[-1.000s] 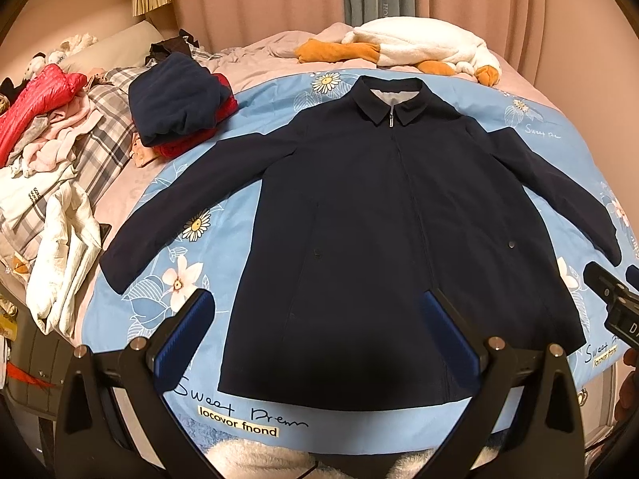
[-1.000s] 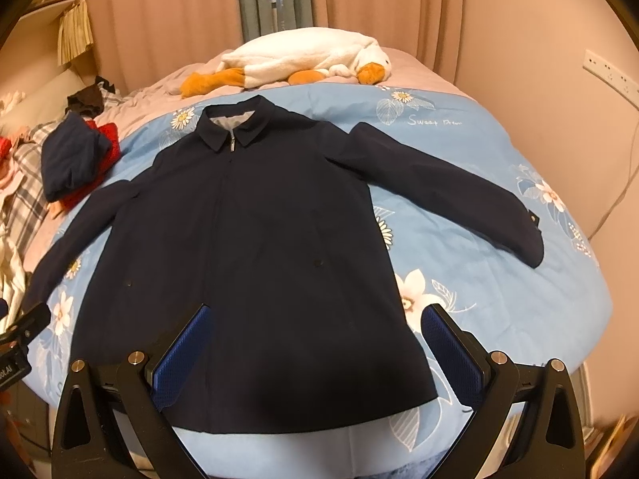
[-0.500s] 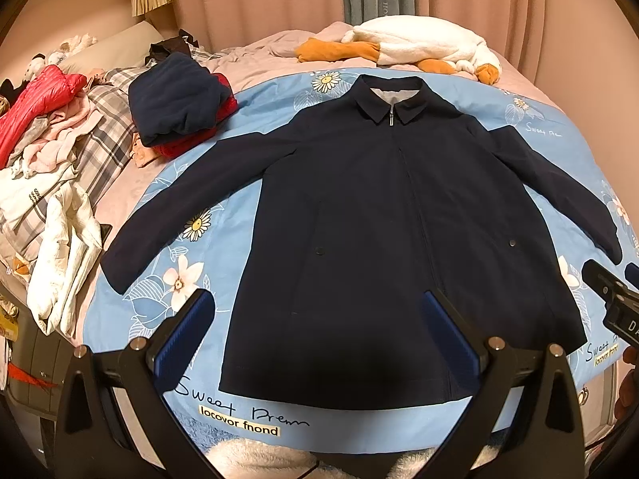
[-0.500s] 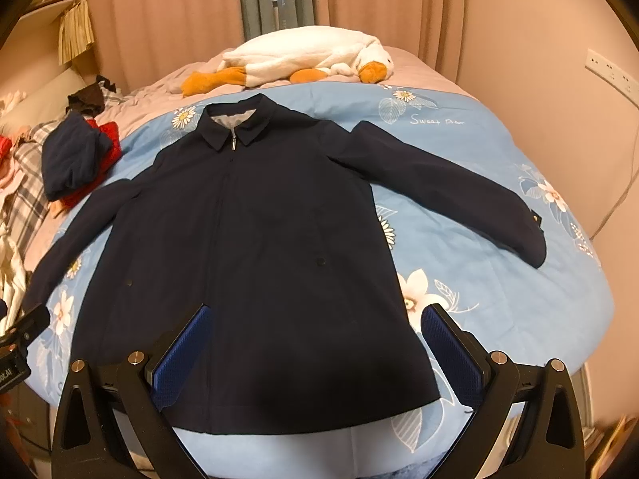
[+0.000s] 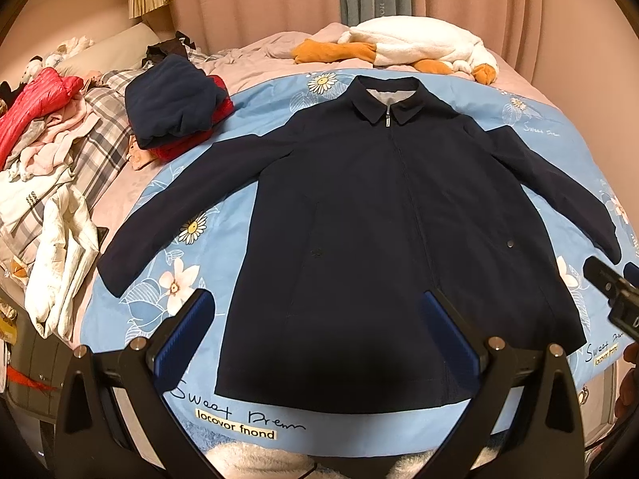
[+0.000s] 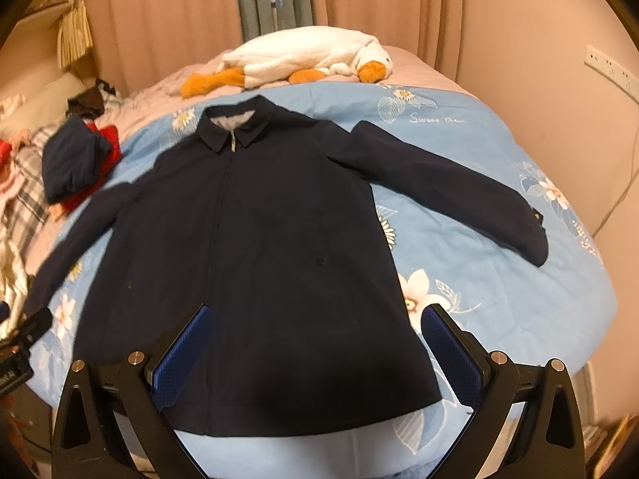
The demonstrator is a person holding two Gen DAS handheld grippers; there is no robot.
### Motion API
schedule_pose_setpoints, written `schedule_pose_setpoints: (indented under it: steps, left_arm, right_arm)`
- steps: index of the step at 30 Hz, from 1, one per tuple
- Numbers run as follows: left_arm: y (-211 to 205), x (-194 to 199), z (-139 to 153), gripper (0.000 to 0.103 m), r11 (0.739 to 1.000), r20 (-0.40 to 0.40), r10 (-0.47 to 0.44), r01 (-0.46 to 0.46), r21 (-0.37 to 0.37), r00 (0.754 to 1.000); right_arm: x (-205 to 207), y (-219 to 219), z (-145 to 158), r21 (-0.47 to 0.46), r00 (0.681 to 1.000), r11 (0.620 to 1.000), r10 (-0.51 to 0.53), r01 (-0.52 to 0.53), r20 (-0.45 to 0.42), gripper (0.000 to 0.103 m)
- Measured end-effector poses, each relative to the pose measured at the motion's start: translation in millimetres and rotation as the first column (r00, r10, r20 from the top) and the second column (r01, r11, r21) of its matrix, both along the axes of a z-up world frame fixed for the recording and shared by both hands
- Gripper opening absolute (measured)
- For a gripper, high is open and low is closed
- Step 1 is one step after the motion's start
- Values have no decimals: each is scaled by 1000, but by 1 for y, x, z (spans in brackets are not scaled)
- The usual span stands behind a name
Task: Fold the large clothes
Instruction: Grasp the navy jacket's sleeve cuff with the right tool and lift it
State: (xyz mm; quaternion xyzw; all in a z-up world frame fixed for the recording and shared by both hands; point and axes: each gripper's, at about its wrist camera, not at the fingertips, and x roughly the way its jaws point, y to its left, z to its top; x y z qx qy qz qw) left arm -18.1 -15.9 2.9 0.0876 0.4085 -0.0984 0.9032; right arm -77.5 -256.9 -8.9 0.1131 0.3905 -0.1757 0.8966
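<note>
Little has shifted since the earlier frames: both tools hover at the foot of the bed much as they did, the right view only slightly nearer and blurred. Left tool (image 5: pixel 315 319) released, jaws wide, nothing between them, above the hem. Right tool (image 6: pixel 315 331) likewise spread and empty, over the hem's right half. Beyond them the navy jacket (image 5: pixel 383 215) lies flat, front up, zipped to the collar (image 5: pixel 386 105), both sleeves splayed outward on the blue floral quilt (image 6: pixel 479 279). Left sleeve (image 5: pixel 175 203) ends near the quilt's edge; right sleeve (image 6: pixel 447 187) reaches toward the wall side. Farther off: folded dark and red garments (image 5: pixel 175 107), a heap of loose clothes (image 5: pixel 48 167), a plush goose (image 6: pixel 303 58) by the curtains. Folding not yet begun, by my reading. Risks: a pinch could take the quilt along with the smooth cloth, dragging it; one thin layer may slip free; uneven lifts would skew the fold.
</note>
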Motion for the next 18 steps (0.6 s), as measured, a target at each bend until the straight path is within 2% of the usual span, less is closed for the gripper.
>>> schedule_pose_setpoints:
  steps: [2,4,6,8,12,13,15,16,18]
  left_arm:
    - [-1,3,-1,103,999,-5,-9,9,-35,1000]
    - [-2,6,-2,103,996,-13,-14,13,-84,1000]
    - [-3,9,-4,103,986,-25,-40,35,-163,999]
    - [-6,12,-5,103,968,-35,-71,60,-242,997]
    - [-18,17,-9,103,910,-65,-125,88,-405,990]
    - [-25,17,-9,103,907,-64,-124,87,-413,990]
    - [-39,21,-10,103,919,-39,-123,99,-383,992]
    - [-44,23,-9,103,922,-30,-128,107,-373,991]
    - [-58,30,-11,103,926,-35,-130,109,-361,991]
  right_arm:
    - [-3,-6,1,34,999,999,1,-2,32,103]
    - [-12,-21,5,121,992,992,7,-23,128,103]
    - [-26,-45,9,244,967,968,-14,-51,254,103]
    - [-36,-68,7,331,945,941,-43,-71,324,103]
    - [-44,-115,-16,459,938,885,-92,-76,333,103]
    - [-46,-125,-24,493,936,867,-109,-76,336,103]
    - [-53,-150,-43,552,937,832,-155,-47,314,103]
    - [-56,-160,-49,554,932,832,-177,-29,315,103]
    - [-61,-189,-62,523,919,846,-282,103,275,103]
